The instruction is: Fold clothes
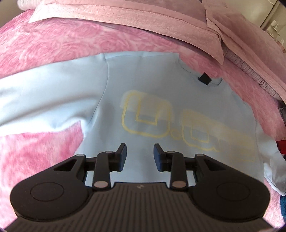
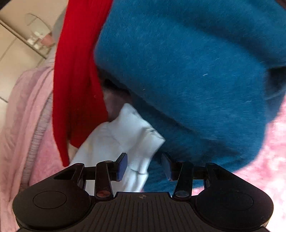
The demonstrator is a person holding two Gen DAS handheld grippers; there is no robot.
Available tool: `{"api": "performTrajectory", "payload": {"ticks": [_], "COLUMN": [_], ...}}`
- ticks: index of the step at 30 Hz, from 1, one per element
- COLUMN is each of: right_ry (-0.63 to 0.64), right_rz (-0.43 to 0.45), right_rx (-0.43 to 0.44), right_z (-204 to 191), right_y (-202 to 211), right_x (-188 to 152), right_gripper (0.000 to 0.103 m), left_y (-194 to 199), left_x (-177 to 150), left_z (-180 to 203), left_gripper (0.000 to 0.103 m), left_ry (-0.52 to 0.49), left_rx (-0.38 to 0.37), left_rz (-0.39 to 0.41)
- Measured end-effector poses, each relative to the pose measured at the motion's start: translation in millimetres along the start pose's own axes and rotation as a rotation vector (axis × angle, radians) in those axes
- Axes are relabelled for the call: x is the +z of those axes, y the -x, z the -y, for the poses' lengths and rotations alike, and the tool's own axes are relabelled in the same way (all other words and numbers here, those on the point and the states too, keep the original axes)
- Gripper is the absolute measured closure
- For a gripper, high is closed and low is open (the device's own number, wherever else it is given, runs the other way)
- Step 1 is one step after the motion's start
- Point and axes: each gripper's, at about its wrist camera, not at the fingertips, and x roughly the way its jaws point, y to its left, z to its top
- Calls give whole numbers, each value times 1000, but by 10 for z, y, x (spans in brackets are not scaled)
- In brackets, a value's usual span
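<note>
On the pink bed (image 1: pixel 44 53), light blue shirt (image 1: pixel 160 85) lay flat, left gripper (image 1: pixel 140 155) jaws apart, empty, right gripper (image 2: pixel 144 166) jaws apart over blue sweater (image 2: pixel 187 71).

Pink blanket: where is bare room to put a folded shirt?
Two bare patches of blanket: a band between the blue shirt and the pink sheet, and a patch below the outstretched sleeve. The right is crowded: a red garment, a white garment and a teal sweater lie piled.
</note>
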Motion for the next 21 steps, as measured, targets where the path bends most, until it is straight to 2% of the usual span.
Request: {"api": "performTrajectory", "payload": {"ticks": [2, 6, 8, 9, 10, 12, 15, 16, 18, 21], "right_ry": [47, 200, 248, 262, 260, 263, 378, 436, 591, 797], "right_rz": [2, 114, 75, 44, 51, 75, 164, 182, 132, -95], "right_rx": [-20, -95, -132, -141, -139, -175, -199, -188, -99, 144], "right_z": [-67, -197, -163, -143, -150, -252, -570, -697, -999, -1502], "right_y": [34, 339, 255, 180, 160, 202, 476, 571, 693, 680], "right_x": [-4, -90, -157, -158, -145, -129, -249, -334, -661, -1383], "right_gripper": [99, 99, 98, 94, 92, 71, 67, 67, 67, 67], "left_y": [98, 206, 174, 161, 155, 198, 265, 279, 229, 100], "left_x": [-59, -179, -265, -306, -343, -393, -413, -410, -368, -275], "left_z": [-28, -120, -186, -215, -245, -309, -370, -381, -347, -250], "left_gripper": [76, 76, 76, 76, 76, 76, 76, 76, 76, 76], "left_ry": [4, 3, -2, -9, -14, -15, -39, -54, -112, -198], "left_rx": [2, 8, 24, 40, 53, 61, 57, 54, 47, 8], "left_rz": [10, 13, -13, -24, -31, -25, 4, 15, 33, 66]}}
